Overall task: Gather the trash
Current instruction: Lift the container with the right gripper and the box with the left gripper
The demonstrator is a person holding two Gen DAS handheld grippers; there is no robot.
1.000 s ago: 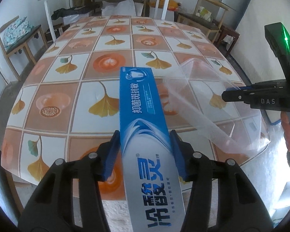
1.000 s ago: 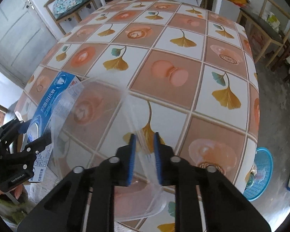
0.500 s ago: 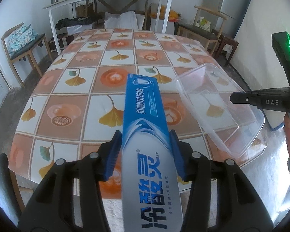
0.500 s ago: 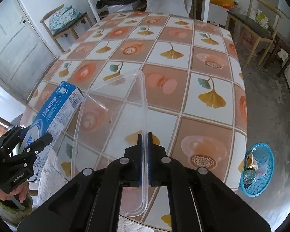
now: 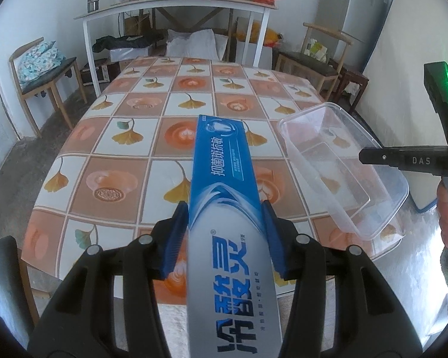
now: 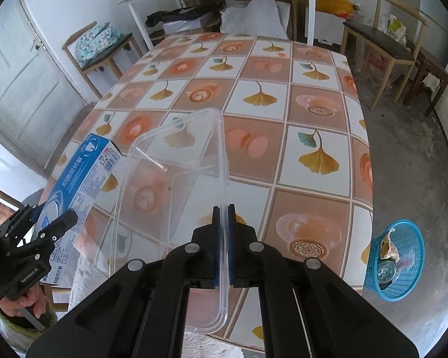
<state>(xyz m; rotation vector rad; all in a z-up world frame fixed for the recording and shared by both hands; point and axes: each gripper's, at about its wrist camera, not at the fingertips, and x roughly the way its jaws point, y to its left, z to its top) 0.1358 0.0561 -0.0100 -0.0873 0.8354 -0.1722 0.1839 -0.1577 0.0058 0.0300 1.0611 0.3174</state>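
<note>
My left gripper [image 5: 224, 235] is shut on a long blue and silver toothpaste box [image 5: 224, 191], which sticks forward above the near edge of the tablecloth-covered table [image 5: 128, 161]. The same toothpaste box [image 6: 77, 179] shows at the left of the right wrist view, with the left gripper [image 6: 41, 232] around it. My right gripper [image 6: 223, 238] is shut on the rim of a clear plastic container [image 6: 170, 185], held tilted above the table's near edge. That clear plastic container [image 5: 343, 164] appears at the right of the left wrist view, with the right gripper [image 5: 373, 158] clamped on its rim.
A blue basket [image 6: 394, 259] holding some trash stands on the floor to the right of the table [image 6: 283, 95]. Wooden chairs [image 5: 41, 71] flank the table, and a white shelf table [image 5: 176, 9] with pots stands behind it.
Both grippers rose with their loads, so more of the room shows. The right gripper's pads went from a small gap to clamped tight on the container rim.
</note>
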